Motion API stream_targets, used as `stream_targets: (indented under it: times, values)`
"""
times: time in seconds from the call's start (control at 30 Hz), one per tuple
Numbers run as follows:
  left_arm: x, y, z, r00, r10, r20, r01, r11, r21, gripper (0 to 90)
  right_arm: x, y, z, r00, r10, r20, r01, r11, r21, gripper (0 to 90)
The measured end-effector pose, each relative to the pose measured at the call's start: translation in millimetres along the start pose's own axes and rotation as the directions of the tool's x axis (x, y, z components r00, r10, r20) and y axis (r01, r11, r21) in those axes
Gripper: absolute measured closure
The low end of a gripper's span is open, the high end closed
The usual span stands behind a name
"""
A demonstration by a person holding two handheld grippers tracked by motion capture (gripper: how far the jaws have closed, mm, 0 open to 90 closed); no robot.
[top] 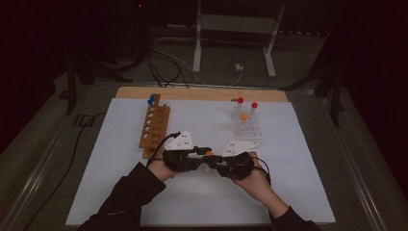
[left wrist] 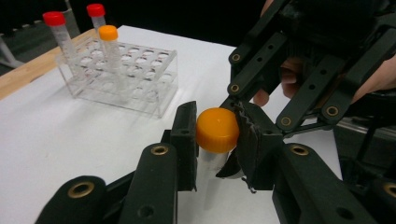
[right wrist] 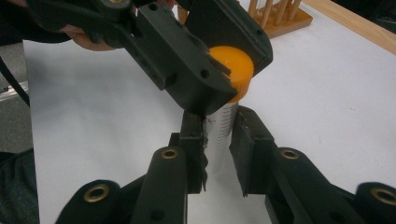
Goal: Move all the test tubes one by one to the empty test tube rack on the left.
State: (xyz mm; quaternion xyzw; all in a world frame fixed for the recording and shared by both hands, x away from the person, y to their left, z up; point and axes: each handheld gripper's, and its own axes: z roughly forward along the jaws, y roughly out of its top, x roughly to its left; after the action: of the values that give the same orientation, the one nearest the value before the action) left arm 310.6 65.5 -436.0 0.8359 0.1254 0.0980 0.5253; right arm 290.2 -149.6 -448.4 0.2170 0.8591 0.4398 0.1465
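Observation:
A clear tube with an orange cap (top: 209, 153) is held between both grippers above the white mat, near the middle front. In the left gripper view, my left gripper (left wrist: 217, 137) is shut on the orange cap (left wrist: 217, 129), one jaw on each side. The tube's clear body (right wrist: 220, 130) stands upright in the right gripper view, with my right gripper (right wrist: 218, 144) shut on it below the cap (right wrist: 236, 65). In the high view, the left gripper (top: 202, 154) and the right gripper (top: 216, 160) meet tip to tip.
A clear plastic rack (top: 247, 127) at the back right holds two red-capped tubes (left wrist: 54, 18) and an orange-capped one (left wrist: 108, 33). A wooden rack (top: 155, 126) at the back left carries a blue-capped tube (top: 151, 101). The white mat (top: 202, 202) covers the table.

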Motion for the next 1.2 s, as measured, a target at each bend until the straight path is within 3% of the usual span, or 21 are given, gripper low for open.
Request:
stream_targets:
  times: [0.2, 0.33, 0.57, 0.73, 0.9, 1.2]
  values:
    - [-0.4, 5.2, -2.2, 0.9999, 0.013, 0.001, -0.013, 0.9999, 0.0, 71.8, -1.0, 0.6, -3.7, 0.9998, 0.014, -0.011, -0.014, 1.0, -0.021, 73.5]
    - [2.8, 7.5, -7.2, 0.9999, 0.002, -0.012, -0.003, 1.0, -0.006, 71.8, -2.0, 1.3, -7.9, 0.9996, 0.022, -0.017, -0.023, 0.999, -0.042, 64.0]
    - [16.3, 10.9, -29.1, 0.9965, -0.013, -0.083, 0.011, 0.9997, -0.022, 71.9, -3.8, -2.0, -19.3, 0.9981, 0.061, 0.0, -0.061, 0.994, -0.09, 46.1]
    - [28.7, 13.2, -50.4, 0.9888, -0.019, -0.148, 0.014, 0.9994, -0.031, 72.0, -6.4, -6.7, -24.5, 0.9962, 0.087, 0.002, -0.087, 0.991, -0.106, 36.3]
    - [44.2, 15.6, -72.0, 0.9733, -0.047, -0.225, 0.036, 0.9979, -0.053, 71.9, -6.8, -5.3, -28.9, 0.9942, 0.1, 0.041, -0.094, 0.988, -0.119, 17.3]
    - [72.8, 14.5, -101.8, 0.927, -0.099, -0.362, 0.077, 0.9943, -0.074, 72.0, -8.0, -3.3, -32.5, 0.9899, 0.129, 0.059, -0.12, 0.983, -0.139, 3.0]
